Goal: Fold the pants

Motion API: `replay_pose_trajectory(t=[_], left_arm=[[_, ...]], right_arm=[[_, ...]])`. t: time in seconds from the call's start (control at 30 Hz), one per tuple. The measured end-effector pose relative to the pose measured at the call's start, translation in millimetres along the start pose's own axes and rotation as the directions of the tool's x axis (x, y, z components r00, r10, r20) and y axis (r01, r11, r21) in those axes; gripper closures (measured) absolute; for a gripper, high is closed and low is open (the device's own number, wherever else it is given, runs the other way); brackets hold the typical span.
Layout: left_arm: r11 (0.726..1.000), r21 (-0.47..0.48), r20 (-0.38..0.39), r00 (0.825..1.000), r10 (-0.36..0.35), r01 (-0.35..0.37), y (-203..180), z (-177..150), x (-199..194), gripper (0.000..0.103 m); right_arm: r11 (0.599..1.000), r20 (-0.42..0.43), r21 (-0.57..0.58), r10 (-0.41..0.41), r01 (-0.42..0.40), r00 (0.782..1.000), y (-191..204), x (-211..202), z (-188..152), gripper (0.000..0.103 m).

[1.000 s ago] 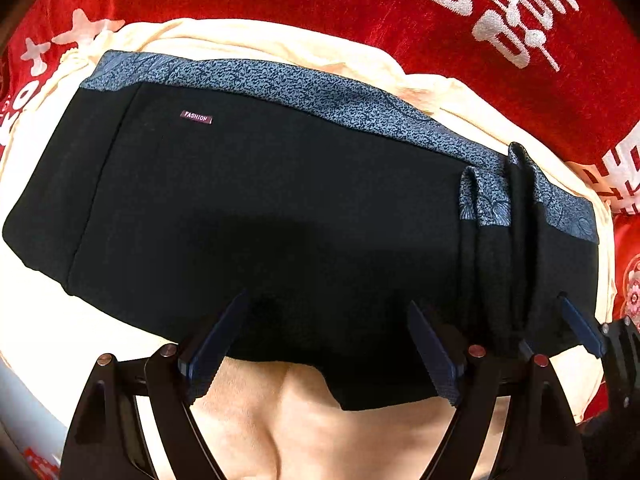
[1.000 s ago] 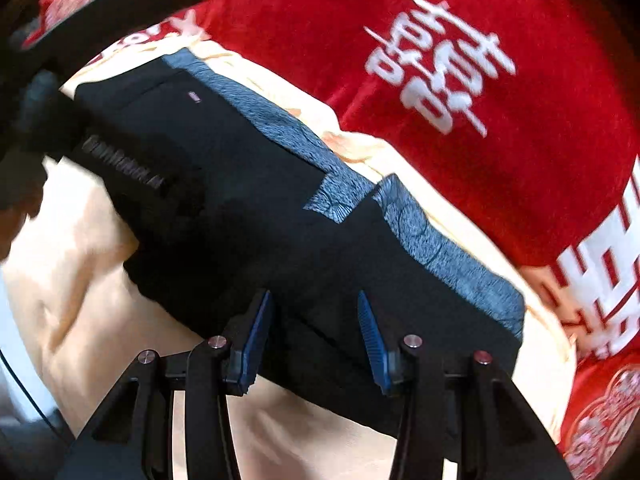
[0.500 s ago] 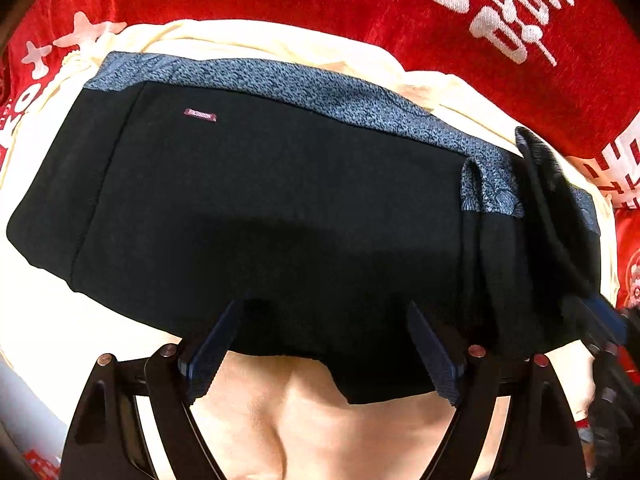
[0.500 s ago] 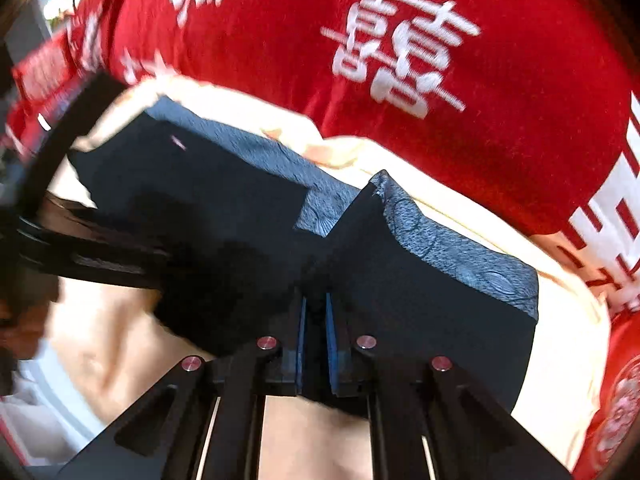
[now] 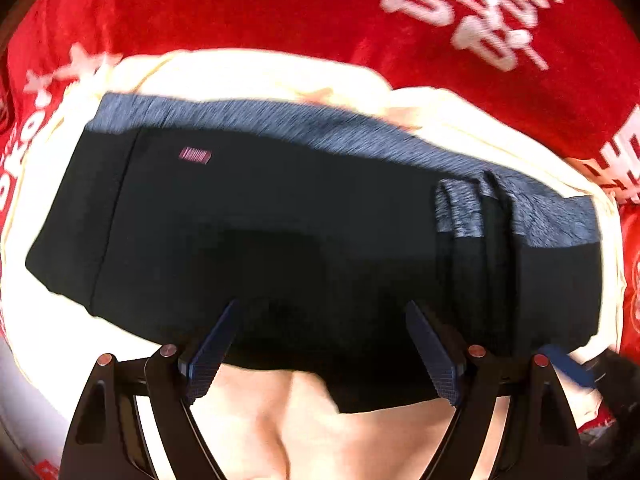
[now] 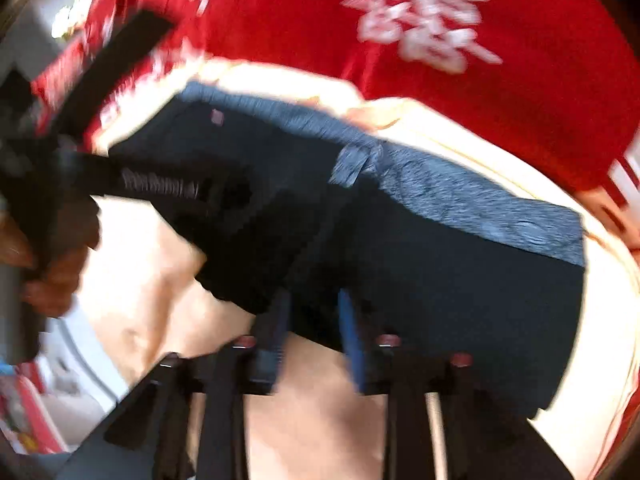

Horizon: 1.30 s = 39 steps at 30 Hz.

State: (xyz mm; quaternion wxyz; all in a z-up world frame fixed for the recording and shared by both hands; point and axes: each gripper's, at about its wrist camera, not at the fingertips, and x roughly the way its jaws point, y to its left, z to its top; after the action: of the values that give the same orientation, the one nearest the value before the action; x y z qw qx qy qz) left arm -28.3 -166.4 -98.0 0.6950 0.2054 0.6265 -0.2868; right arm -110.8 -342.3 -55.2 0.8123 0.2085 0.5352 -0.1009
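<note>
The black pants (image 5: 280, 232) with a grey-blue patterned waistband (image 5: 280, 120) lie folded into a wide band on a cream cloth (image 5: 260, 68). A small pink label (image 5: 195, 155) sits near the left end. My left gripper (image 5: 320, 344) is open at the near hem, empty. In the right wrist view the pants (image 6: 440, 272) show a bunched fold at the waistband (image 6: 356, 164). My right gripper (image 6: 312, 328) is open with a narrow gap at the near hem; the view is blurred. The left gripper's body (image 6: 160, 188) shows at the left there.
A red velvet cover with white characters (image 5: 360, 8) lies under and behind the cream cloth. A hand (image 6: 52, 280) holds the left gripper. Clutter shows at the lower left (image 6: 24, 408).
My right gripper was shut on the pants' near edge half a second ago and has opened and let go. The raised fold at the right has dropped flat. Both cameras shifted slightly.
</note>
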Motion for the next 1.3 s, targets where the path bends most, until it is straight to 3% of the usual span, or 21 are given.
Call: replay_pose_trajectory(t=[0.1, 0.2, 0.27, 0.33, 0.43, 0.5, 0.53, 0.6, 0.67, 0.73, 0.87, 0.97, 1.03, 1.13, 1.23, 1.3], left_arm=[[0.999, 0.036, 0.026, 0.999, -0.031, 0.030, -23, 12, -13, 0.017], [0.993, 0.095, 0.050, 0.996, -0.071, 0.066, -55, 25, -22, 0.017], [0.986, 0.137, 0.057, 0.993, -0.101, 0.092, -84, 33, -22, 0.017], [0.982, 0.156, 0.047, 0.992, -0.120, 0.111, -112, 44, -18, 0.017], [0.974, 0.170, 0.026, 0.988, -0.155, 0.148, -141, 60, -6, 0.017], [0.973, 0.182, 0.014, 0.989, -0.146, 0.141, -153, 59, 5, 0.017], [0.977, 0.196, 0.017, 0.995, -0.094, 0.089, -158, 58, 15, 0.017], [0.980, 0.197, -0.018, 0.999, -0.032, 0.035, -155, 53, 34, 0.017], [0.982, 0.183, -0.032, 0.999, -0.042, 0.047, -143, 47, 49, 0.015], [0.977, 0.213, -0.004, 1.000, 0.005, -0.004, -142, 42, 49, 0.004], [0.994, 0.091, -0.085, 0.995, -0.045, 0.053, -121, 43, 53, 0.004], [0.997, 0.068, -0.062, 0.998, -0.020, 0.024, -107, 41, 40, 0.004], [0.997, 0.076, -0.037, 0.999, 0.003, -0.001, -99, 38, 29, 0.004], [0.998, 0.060, -0.028, 0.999, 0.025, -0.024, -87, 32, 17, 0.004], [0.998, 0.035, -0.036, 0.998, 0.046, -0.045, -73, 28, 10, 0.004], [0.998, 0.027, -0.036, 0.997, 0.065, -0.064, -64, 23, 5, 0.004]], right_arm=[[0.976, 0.080, 0.217, -0.042, 0.024, 0.996, -76, -35, 8, 0.054], [0.868, 0.097, 0.496, -0.063, 0.007, 0.993, -171, -42, 3, 0.054], [0.772, 0.088, 0.633, -0.006, -0.051, 0.996, -225, -26, -5, 0.054], [0.692, 0.095, 0.704, 0.130, -0.159, 0.987, -256, -2, -12, 0.058], [0.616, 0.120, 0.732, 0.301, -0.289, 0.946, -268, 30, -15, 0.060], [0.581, 0.124, 0.755, 0.329, -0.304, 0.936, -273, 38, -17, 0.065], [0.550, 0.151, 0.766, 0.349, -0.333, 0.925, -277, 36, -22, 0.068], [0.564, 0.142, 0.761, 0.337, -0.320, 0.931, -278, 26, -31, 0.071], [0.572, 0.099, 0.774, 0.313, -0.271, 0.945, -281, 25, -39, 0.072], [0.571, 0.087, 0.784, 0.288, -0.244, 0.954, -279, 29, -45, 0.067], [0.602, 0.055, 0.781, 0.200, -0.168, 0.978, -268, 14, -40, 0.060], [0.695, 0.015, 0.714, 0.113, -0.090, 0.993, -244, -10, -30, 0.059], [0.746, 0.019, 0.663, 0.068, -0.063, 0.998, -231, -24, -26, 0.051], [0.815, 0.024, 0.577, 0.049, -0.053, 0.999, -199, -36, -17, 0.046], [0.875, -0.029, 0.483, 0.046, -0.026, 0.999, -163, -21, -11, 0.041], [0.890, -0.093, 0.456, 0.043, 0.004, 0.995, -143, 3, -5, 0.038]])
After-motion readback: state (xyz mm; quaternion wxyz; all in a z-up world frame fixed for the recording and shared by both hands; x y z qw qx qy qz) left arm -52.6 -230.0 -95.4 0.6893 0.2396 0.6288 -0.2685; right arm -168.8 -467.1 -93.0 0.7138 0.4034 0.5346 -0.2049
